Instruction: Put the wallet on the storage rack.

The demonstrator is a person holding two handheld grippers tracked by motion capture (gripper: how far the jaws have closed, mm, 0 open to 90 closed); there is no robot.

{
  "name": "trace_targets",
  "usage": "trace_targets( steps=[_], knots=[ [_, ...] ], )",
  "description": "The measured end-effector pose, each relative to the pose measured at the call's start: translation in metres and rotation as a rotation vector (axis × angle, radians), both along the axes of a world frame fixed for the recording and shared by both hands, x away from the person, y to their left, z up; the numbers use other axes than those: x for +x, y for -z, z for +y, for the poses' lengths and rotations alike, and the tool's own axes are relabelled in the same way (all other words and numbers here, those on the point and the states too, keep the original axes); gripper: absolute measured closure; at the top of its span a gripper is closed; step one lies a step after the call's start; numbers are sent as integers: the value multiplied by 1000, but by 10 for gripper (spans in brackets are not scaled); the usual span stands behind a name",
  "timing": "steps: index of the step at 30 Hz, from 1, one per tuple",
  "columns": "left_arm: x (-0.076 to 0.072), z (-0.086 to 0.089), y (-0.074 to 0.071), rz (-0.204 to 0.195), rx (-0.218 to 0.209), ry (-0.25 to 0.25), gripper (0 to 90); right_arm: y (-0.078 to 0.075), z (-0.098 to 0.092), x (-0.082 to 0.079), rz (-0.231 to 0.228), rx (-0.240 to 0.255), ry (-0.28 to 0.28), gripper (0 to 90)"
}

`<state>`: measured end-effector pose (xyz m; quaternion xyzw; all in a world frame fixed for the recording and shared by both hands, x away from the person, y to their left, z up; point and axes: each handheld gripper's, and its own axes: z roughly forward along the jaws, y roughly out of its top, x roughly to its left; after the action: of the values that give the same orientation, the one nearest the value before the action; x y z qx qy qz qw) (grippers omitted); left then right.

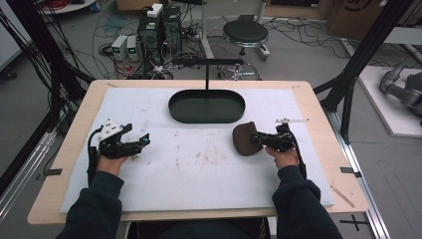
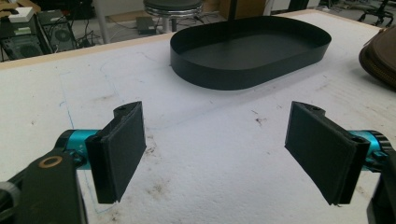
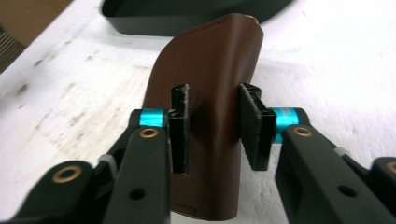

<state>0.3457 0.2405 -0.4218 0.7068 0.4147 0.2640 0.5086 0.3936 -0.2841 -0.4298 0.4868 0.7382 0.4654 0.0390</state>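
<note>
I see the bench point(image 1: 318, 124) covered by a white, stained foam mat point(image 1: 199, 164), with both of the person's forearms in dark sleeves coming in from the near edge. The left hand-held gripper point(image 1: 142, 140) sits low over the left part of the mat, and in the left gripper view its two black pads point(image 2: 123, 149) stand wide apart with nothing between them, so it is released. Beyond them in that view lies bare mat, then the black oval tray point(image 2: 247, 70).

The right hand-held gripper point(image 1: 255, 138) is on the right part of the mat, pointing left toward the middle. It is clenched on a brown leather case point(image 1: 244, 138); in the right gripper view its jaws press on either side of the case point(image 3: 210, 93), which rises between them and away from the camera, its rounded far end toward the tray point(image 3: 140, 18). From the high view the case sits just near and right of the tray point(image 1: 206, 117), close to it but apart, and I cannot tell whether its underside touches the mat.

The tray lies at the far middle of the mat, empty inside, with a thin black T-shaped stand point(image 1: 207, 69) rising behind it. On the floor beyond the bench I see a round black stool point(image 1: 245, 32), computer towers point(image 1: 161, 27) and loose cables
</note>
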Motion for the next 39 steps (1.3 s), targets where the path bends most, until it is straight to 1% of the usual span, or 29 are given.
trace_targets(
  steps=[2,5,6,8,10,11,12,13,14,16,17,18,21,22,24,25,27,30,33,35,36,39],
  knots=[
    [0,0,0,0,-1,0,201,-7,2,-2,-47,-37,-25,716],
    [0,0,0,-1,-2,2,200,-21,6,-7,-121,-127,-45,732],
    [0,0,0,-1,-3,-1,200,-25,7,-9,-148,-157,-47,737],
    [0,1,0,-1,-3,-4,200,-34,9,-13,-193,-236,-41,740],
    [0,1,0,0,-2,-4,201,-41,9,-16,-234,-290,-31,743],
    [0,1,0,0,-2,-4,200,-46,9,-18,-258,-336,-29,743],
    [0,1,0,0,-1,-4,200,-49,9,-20,-275,-371,-25,744],
    [0,1,0,0,-2,-3,200,-50,9,-21,-281,-400,-32,744],
    [0,1,0,0,-2,-1,201,-50,9,-21,-278,-414,-42,744],
    [0,0,0,-1,-1,2,201,-45,11,-19,-255,-435,-63,741],
    [0,0,0,0,-1,2,200,-42,12,-19,-268,-443,-66,739],
    [0,0,0,0,-2,-1,200,-43,12,-19,-268,-431,-71,736],
    [0,1,0,-1,-2,-5,201,-42,11,-17,-272,-412,-91,704],
    [0,1,0,-1,-1,-3,200,-41,11,-17,-282,-402,-97,679],
    [0,0,0,1,-4,-3,200,-38,11,-17,-313,-400,-121,626],
    [0,0,0,0,-1,0,201,-37,10,-17,-318,-388,-123,594],
    [0,0,0,1,0,0,200,-34,10,-16,-321,-380,-110,548],
    [0,0,0,-1,-3,-3,200,-32,8,-14,-319,-358,-95,533],
    [0,0,0,0,-2,-3,201,-30,8,-14,-311,-370,-76,488],
    [0,0,0,0,2,0,201,-26,9,-12,-297,-399,-58,451],
    [0,0,0,0,2,-1,201,-25,9,-11,-295,-406,-47,437],
    [0,0,0,-1,-2,-1,200,-21,7,-9,-273,-406,-30,406]
  ],
)
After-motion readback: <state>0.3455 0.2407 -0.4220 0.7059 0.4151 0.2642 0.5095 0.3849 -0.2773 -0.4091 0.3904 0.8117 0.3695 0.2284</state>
